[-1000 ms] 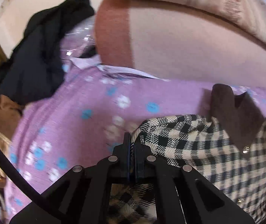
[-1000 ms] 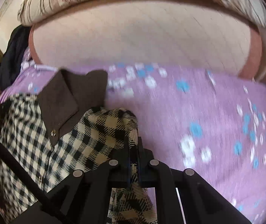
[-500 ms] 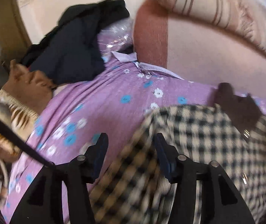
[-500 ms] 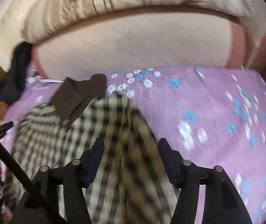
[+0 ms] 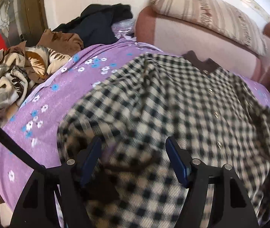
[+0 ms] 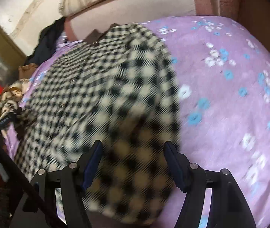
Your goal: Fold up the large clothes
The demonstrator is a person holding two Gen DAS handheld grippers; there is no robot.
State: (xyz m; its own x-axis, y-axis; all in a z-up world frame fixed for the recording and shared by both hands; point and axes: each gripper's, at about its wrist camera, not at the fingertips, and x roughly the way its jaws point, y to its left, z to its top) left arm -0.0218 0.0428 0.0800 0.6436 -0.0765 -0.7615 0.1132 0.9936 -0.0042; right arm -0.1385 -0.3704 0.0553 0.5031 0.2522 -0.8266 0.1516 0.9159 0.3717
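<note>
Checked shirt (image 5: 172, 102) spread on the purple bed sheet (image 5: 45, 133), collar far, hem near; left gripper (image 5: 133, 161) and right gripper (image 6: 133, 163), jaws just released, flank the near hem.

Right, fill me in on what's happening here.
A person is folding a checked shirt on a purple sheet, one tool in each hand. The left tool and the right tool have just been opening, and their jaws stand apart over the shirt, gripping nothing. The shirt lies flat, collar toward the headboard.
</note>
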